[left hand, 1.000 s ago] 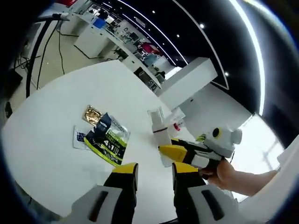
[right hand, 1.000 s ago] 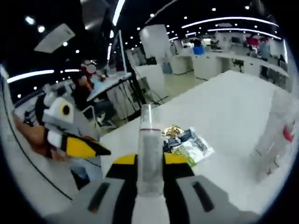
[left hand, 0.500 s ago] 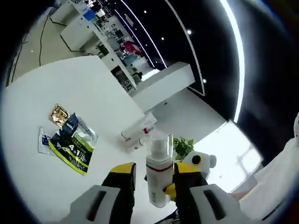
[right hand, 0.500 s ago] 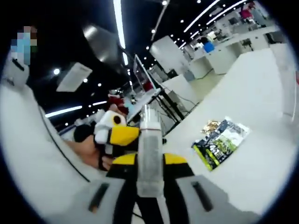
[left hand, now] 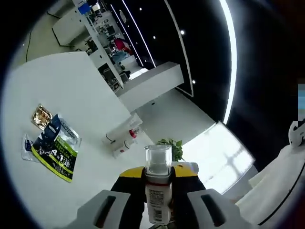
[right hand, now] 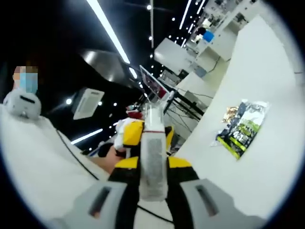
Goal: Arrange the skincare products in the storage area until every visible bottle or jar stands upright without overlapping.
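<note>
White plastic and a clear cap made up the pump bottle point(left hand: 157, 191) that sat between the yellow-tipped jaws of the left claw point(left hand: 158, 179), which had closed against its sides. A small label with fine print ran down the bottle's body, too small to read. In the right gripper view, the right claw point(right hand: 152, 164) was likewise closed on a slim frosted bottle point(right hand: 152, 157) with a thin red band near its neck; just behind it showed the other claw's yellow tip point(right hand: 132, 133), with a hand point(right hand: 108, 160) under it.

On the white surface point(left hand: 71, 100), well apart from both claws, lay a dark blue and lime-green sachet point(left hand: 53, 148) printed with "4" and "1" in large white figures, the rest of its writing illegible. A gold foil packet point(left hand: 41, 115) touched its far corner, and a pale flat packet point(left hand: 26, 145) stuck out from under its edge. Farther along the surface, two clear bottles with red details point(left hand: 123, 138) lay close together near the rim.

Around the surface stretched a large open hall with a dark ceiling crossed by long white light strips point(left hand: 228, 62), white counters point(left hand: 71, 28) in rows, and a green plant point(left hand: 174, 148) by a bright window. A white sleeve point(right hand: 43, 162) filled the left of the right gripper view.
</note>
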Demonstrator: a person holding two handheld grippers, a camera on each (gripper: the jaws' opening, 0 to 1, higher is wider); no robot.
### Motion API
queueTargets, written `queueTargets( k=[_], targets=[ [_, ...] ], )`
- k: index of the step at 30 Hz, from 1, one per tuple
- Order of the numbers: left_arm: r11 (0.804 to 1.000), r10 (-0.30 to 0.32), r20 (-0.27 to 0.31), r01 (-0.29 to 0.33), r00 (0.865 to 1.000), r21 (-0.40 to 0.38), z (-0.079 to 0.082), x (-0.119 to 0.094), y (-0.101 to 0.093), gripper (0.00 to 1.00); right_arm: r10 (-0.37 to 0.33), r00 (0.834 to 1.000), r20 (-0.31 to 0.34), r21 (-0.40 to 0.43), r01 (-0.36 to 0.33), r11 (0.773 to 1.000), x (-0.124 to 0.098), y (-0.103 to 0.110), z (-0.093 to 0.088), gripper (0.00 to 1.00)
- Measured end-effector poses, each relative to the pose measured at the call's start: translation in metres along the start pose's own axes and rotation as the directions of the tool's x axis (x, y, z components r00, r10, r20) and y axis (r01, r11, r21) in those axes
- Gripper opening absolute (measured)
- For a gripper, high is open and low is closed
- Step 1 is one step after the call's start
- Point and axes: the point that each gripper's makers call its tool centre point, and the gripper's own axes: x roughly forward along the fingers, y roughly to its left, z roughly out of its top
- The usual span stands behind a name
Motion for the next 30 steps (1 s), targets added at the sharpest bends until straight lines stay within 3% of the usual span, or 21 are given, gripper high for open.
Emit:
queueTargets(
  k=[2, 3, 5, 7, 9, 12, 15, 17, 19, 20, 22, 24, 25, 27, 28, 29, 30],
  targets=[
    [0.999, 0.033, -0.010, -0.033, 0.999, 0.000, -0.001, 0.001, 0.005, 0.19, -0.038, 0.999, -0.007, -0.061, 0.037, 0.997, 0.001, -0.004, -0.001, 0.21],
    [0.995, 0.095, -0.022, -0.095, 0.995, 0.023, -0.001, 0.000, 0.017, 0.19, -0.091, 0.995, -0.034, -0.099, 0.087, 0.991, 0.002, -0.009, -0.005, 0.21],
    [0.991, 0.127, -0.028, -0.126, 0.991, 0.032, -0.001, -0.001, 0.023, 0.19, -0.178, 0.981, -0.071, -0.177, 0.163, 0.971, 0.005, -0.016, -0.011, 0.25],
    [0.980, 0.198, -0.030, -0.197, 0.980, 0.023, 0.002, -0.002, 0.032, 0.19, -0.256, 0.963, -0.080, -0.222, 0.233, 0.947, 0.007, -0.022, -0.012, 0.28],
    [0.973, 0.232, -0.025, -0.231, 0.972, 0.027, 0.004, -0.002, 0.037, 0.19, -0.348, 0.933, -0.089, -0.219, 0.322, 0.921, 0.010, -0.029, -0.013, 0.31],
    [0.958, 0.287, -0.026, -0.286, 0.958, 0.037, 0.008, -0.002, 0.045, 0.19, -0.466, 0.883, -0.057, -0.310, 0.428, 0.849, 0.015, -0.036, -0.003, 0.31],
    [0.956, 0.293, -0.021, -0.292, 0.956, 0.034, 0.009, -0.001, 0.043, 0.19, -0.540, 0.833, -0.123, -0.380, 0.463, 0.800, 0.023, -0.041, -0.011, 0.31],
    [0.956, 0.292, -0.014, -0.291, 0.956, 0.031, 0.010, 0.000, 0.038, 0.19, -0.554, 0.822, -0.134, -0.421, 0.458, 0.783, 0.028, -0.041, -0.013, 0.28],
    [0.958, 0.286, -0.013, -0.285, 0.958, 0.034, 0.010, 0.001, 0.036, 0.19, -0.551, 0.821, -0.146, -0.438, 0.446, 0.780, 0.031, -0.039, -0.015, 0.25],
    [0.955, 0.294, -0.011, -0.293, 0.956, 0.056, 0.009, -0.001, 0.036, 0.19, -0.575, 0.804, -0.150, -0.441, 0.467, 0.767, 0.030, -0.041, -0.016, 0.25],
    [0.959, 0.281, -0.007, -0.280, 0.960, 0.037, 0.008, -0.007, 0.037, 0.19, -0.540, 0.824, -0.169, -0.369, 0.455, 0.810, 0.029, -0.039, -0.018, 0.23],
    [0.968, 0.247, 0.014, -0.246, 0.969, -0.052, 0.008, -0.012, 0.035, 0.19, -0.460, 0.871, -0.175, -0.264, 0.408, 0.874, 0.027, -0.033, -0.018, 0.22],
    [0.969, 0.234, 0.025, -0.231, 0.972, -0.089, 0.007, -0.015, 0.036, 0.19, -0.429, 0.885, -0.180, -0.219, 0.389, 0.895, 0.027, -0.030, -0.019, 0.22],
    [0.978, 0.187, 0.041, -0.182, 0.981, -0.101, 0.005, -0.017, 0.029, 0.20, -0.372, 0.912, -0.172, -0.164, 0.346, 0.924, 0.026, -0.023, -0.019, 0.21],
    [0.978, 0.186, 0.039, -0.181, 0.982, -0.102, 0.005, -0.017, 0.029, 0.20, -0.364, 0.915, -0.172, -0.153, 0.340, 0.928, 0.026, -0.022, -0.019, 0.21],
    [0.986, 0.138, 0.049, -0.132, 0.989, -0.098, 0.006, -0.017, 0.021, 0.21, -0.305, 0.937, -0.171, -0.085, 0.294, 0.952, 0.026, -0.014, -0.020, 0.21],
    [0.988, 0.127, 0.052, -0.122, 0.991, -0.096, 0.006, -0.016, 0.019, 0.22, -0.258, 0.952, -0.165, -0.039, 0.255, 0.966, 0.027, -0.009, -0.020, 0.21]
  ],
)
